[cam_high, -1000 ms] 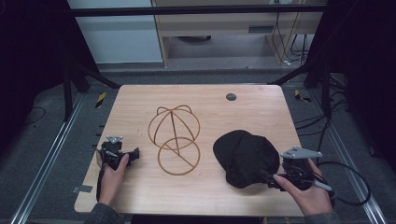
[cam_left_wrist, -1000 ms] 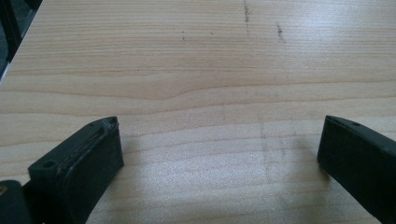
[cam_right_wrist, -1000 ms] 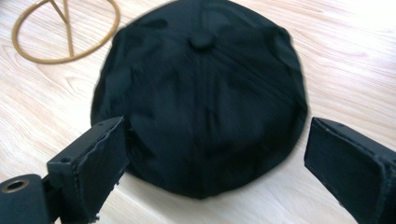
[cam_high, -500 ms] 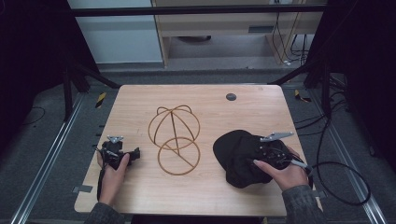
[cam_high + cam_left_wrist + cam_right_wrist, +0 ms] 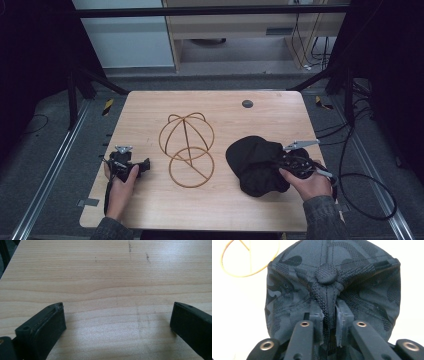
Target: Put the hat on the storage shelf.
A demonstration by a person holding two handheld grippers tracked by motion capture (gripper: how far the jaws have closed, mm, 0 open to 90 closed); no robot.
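Right gripper [image 5: 329, 322] pinching one black cap [image 5: 332, 287] beside one wire stand [image 5: 187, 149]

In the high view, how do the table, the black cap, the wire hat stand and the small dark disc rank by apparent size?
1. table
2. wire hat stand
3. black cap, close to the stand, so this order is unsure
4. small dark disc

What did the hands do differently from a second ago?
The right gripper slid in from the table's right edge onto the black cap. Its jaws have just been closing and now pinch a fold of the cap's crown, just below the top button. The left gripper stayed put, open over bare wood. The wire stand didn't move.
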